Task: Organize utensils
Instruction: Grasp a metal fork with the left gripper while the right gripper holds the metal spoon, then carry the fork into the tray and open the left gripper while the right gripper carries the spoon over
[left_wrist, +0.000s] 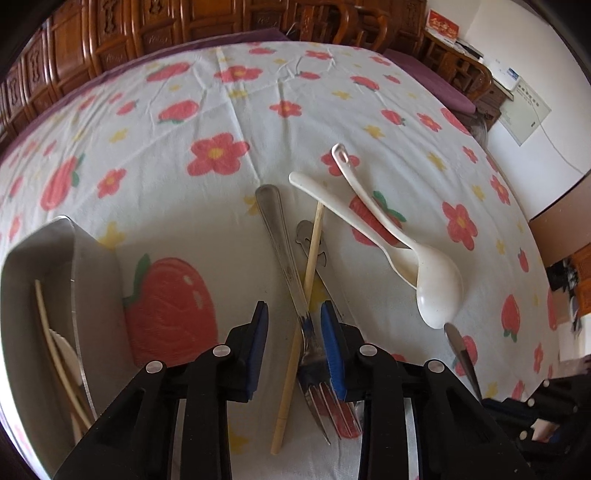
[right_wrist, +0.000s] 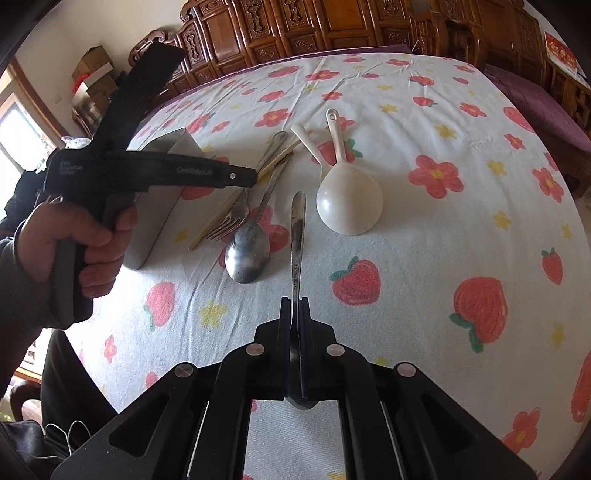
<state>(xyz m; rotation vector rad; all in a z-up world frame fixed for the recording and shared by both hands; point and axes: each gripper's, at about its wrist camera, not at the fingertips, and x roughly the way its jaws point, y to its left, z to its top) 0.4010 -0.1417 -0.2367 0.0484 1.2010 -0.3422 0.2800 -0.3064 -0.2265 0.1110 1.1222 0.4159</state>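
Left tool (left_wrist: 294, 345) hangs over the pile on the flowered bench (left_wrist: 221, 122), its blue pads partly spread around the fork (left_wrist: 295, 295) and one wooden chopstick (left_wrist: 301, 306); the right pad sits against the fork's neck, and I can't tell if the left pad touches anything. Right tool (right_wrist: 294, 306) is pressed together, pinching one steel spoon (right_wrist: 297, 236) by the bowl end, its handle pointing out over the cloth. Count on the cloth: two white ceramic spoons (right_wrist: 349, 199) nested together, one more steel spoon (right_wrist: 247, 251) lying bowl up, one fork, one chopstick. The grey utensil box (left_wrist: 55, 295) stands at the left, holding what look like pale chopsticks and one white piece, blurred.
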